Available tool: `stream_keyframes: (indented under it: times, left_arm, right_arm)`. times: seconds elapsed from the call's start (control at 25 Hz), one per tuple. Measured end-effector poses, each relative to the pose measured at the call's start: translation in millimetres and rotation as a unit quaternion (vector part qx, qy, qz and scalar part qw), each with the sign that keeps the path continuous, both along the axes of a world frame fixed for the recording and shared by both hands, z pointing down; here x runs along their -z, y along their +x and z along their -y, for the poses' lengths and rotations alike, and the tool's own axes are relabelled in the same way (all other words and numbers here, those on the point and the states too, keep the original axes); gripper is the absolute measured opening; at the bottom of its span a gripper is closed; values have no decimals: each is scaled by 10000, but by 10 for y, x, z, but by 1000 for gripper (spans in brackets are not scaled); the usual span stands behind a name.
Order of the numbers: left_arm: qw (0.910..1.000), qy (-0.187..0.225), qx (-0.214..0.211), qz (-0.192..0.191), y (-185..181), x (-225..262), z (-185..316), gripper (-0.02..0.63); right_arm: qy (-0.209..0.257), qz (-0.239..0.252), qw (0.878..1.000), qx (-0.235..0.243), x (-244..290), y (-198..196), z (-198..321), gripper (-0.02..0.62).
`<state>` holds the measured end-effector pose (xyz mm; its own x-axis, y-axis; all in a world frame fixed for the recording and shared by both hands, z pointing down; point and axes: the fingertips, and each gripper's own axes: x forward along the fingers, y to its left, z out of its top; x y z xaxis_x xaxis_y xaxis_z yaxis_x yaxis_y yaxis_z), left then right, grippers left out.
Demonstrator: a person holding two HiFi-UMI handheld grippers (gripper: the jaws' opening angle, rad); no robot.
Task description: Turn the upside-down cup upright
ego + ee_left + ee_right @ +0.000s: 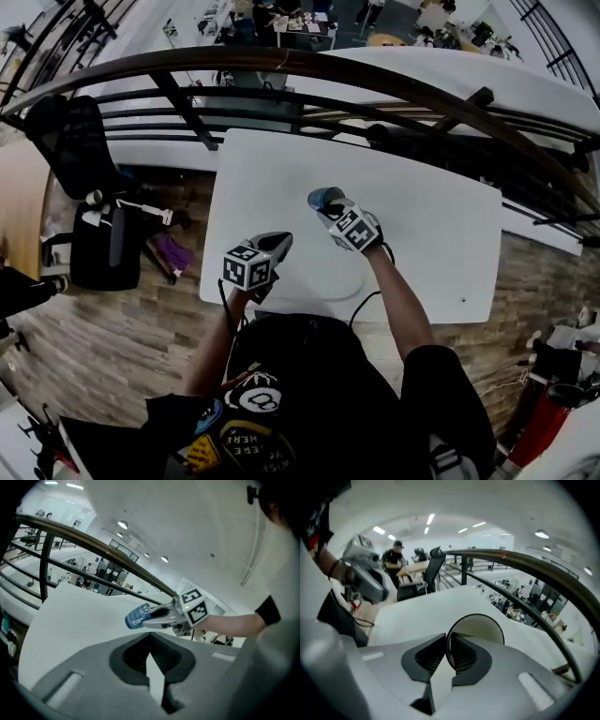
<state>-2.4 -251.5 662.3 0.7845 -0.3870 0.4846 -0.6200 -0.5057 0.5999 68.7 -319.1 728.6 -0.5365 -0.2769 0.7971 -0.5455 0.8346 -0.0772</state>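
Note:
A blue cup (324, 197) with a pale inside is held over the white table (431, 244) by my right gripper (328, 204), which is shut on its wall. In the right gripper view the round rim and inside of the cup (482, 630) stand between the jaws of the right gripper (448, 649), one jaw inside and one outside. The left gripper view shows the cup (137, 618) tilted on its side, base pointing left, in the right gripper (152, 616). My left gripper (279, 244) hangs near the table's front edge, shut with nothing in it (150, 656).
A dark curved railing (309, 70) runs past the table's far side. A black office chair (75, 141) and a black bag (108, 246) stand on the wooden floor at the left. A cable (361, 295) trails over the table's near edge.

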Motion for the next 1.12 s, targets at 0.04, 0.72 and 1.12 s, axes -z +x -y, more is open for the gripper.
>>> stream_keyframes:
  times: [0.04,0.72,1.12]
  left_arm:
    - [10000,56,-34,63,7,-1,-12,5]
    - [9999,-97,67,-103,-193,38,-316,5]
    - [9966,825,-19,-15,-257,571,-536,5]
  right_arm:
    - [60,-474,9984,308,-123,-17,87,35]
    - [594,-1902,9714,1294,-89,-241,519,86]
    - [505,2717,9103,-3082,1176,131,-883,-2]
